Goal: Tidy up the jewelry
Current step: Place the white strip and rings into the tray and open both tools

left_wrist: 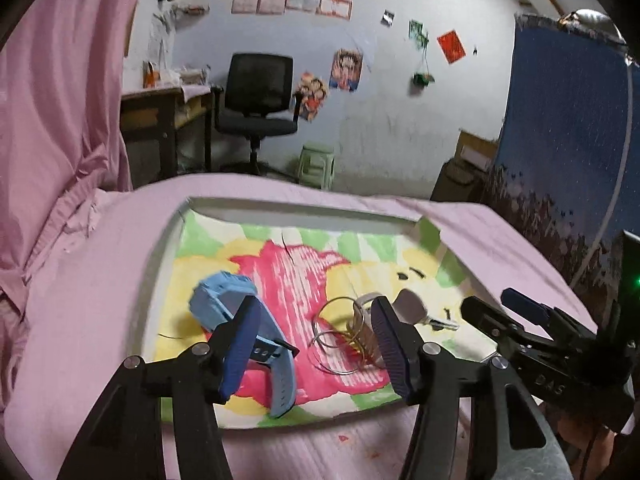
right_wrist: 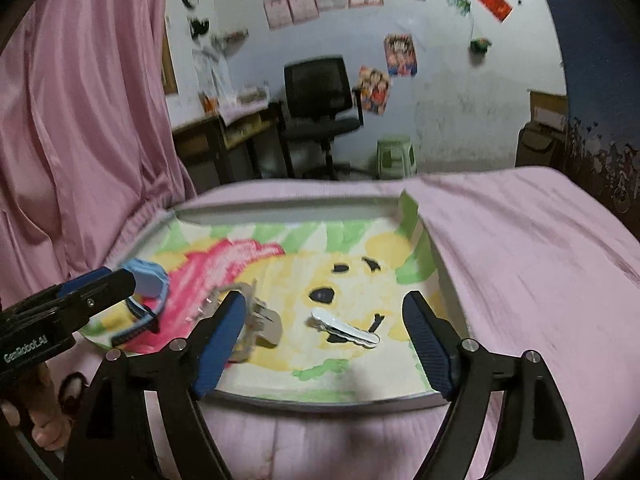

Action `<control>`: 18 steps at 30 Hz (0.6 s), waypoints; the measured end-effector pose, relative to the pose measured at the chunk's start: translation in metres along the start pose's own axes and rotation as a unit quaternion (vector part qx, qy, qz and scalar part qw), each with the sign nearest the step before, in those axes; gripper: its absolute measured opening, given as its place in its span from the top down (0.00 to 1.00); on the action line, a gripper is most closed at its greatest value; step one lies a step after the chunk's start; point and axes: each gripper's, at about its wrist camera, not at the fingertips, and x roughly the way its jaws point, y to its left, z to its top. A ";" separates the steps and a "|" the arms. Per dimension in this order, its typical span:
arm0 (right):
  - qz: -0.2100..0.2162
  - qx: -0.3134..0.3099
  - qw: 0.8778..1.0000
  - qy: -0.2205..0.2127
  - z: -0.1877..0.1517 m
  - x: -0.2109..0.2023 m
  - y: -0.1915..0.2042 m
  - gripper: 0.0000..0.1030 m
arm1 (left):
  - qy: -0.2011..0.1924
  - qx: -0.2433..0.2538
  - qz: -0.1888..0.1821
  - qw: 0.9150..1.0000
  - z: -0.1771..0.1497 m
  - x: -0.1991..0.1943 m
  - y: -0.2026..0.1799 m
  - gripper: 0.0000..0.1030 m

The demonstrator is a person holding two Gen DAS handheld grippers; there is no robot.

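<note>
Your right hand-held gripper, spread wide and holding nothing, hangs over the tray's near right part. The white hair clip lies flat just ahead, between the fingers, its long axis running from left to the near right, roughly across your reach. Your left hand-held gripper is also spread and empty, nearer the tray's left side, where the blue watch lies. I count one watch, one white clip, one beige claw clip and a loose set of thin wire bangles, their number unclear.
</note>
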 end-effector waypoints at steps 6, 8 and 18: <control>0.009 0.004 0.998 -0.066 -0.001 -0.042 0.006 0.08 | -0.052 -0.004 0.007 0.999 -0.002 -0.035 0.008 0.33; 0.013 0.003 0.996 -0.088 -0.004 -0.057 0.011 0.06 | -0.067 -0.006 0.008 0.998 -0.005 -0.049 0.013 0.29; 0.028 -0.034 0.989 -0.140 -0.028 -0.113 0.048 0.02 | -0.120 -0.001 0.026 0.992 -0.037 -0.109 0.034 0.09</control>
